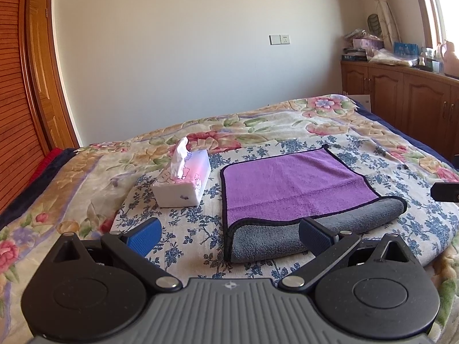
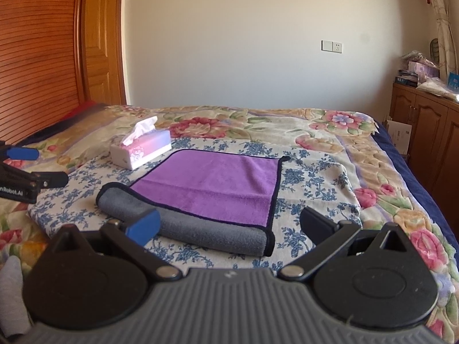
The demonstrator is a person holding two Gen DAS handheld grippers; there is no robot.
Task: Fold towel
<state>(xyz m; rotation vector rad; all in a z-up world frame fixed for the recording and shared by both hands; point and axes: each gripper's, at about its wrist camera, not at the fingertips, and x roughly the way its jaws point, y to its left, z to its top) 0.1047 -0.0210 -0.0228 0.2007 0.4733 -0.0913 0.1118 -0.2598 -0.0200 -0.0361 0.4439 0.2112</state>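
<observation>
While both grippers, left gripper [image 1: 229, 236] and right gripper [image 2: 229, 226], gape empty, the towel [image 1: 289, 189] lies mid-frame. Grabbing its rolled grey edge [image 2: 183, 223] unevenly could skew the fold

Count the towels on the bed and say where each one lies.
1: the purple towel lies flat on the bed, right of the tissue box, its near edge rolled over showing grey. None other visible.

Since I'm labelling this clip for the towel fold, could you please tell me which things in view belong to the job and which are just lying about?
Part of the job:
- purple towel, near edge rolled over showing grey
- left gripper, fingers open
- right gripper, fingers open

Just lying about:
- tissue box, left of the towel
- floral bedspread
- blue-flowered cloth under the towel
- cluttered wooden cabinet
</observation>
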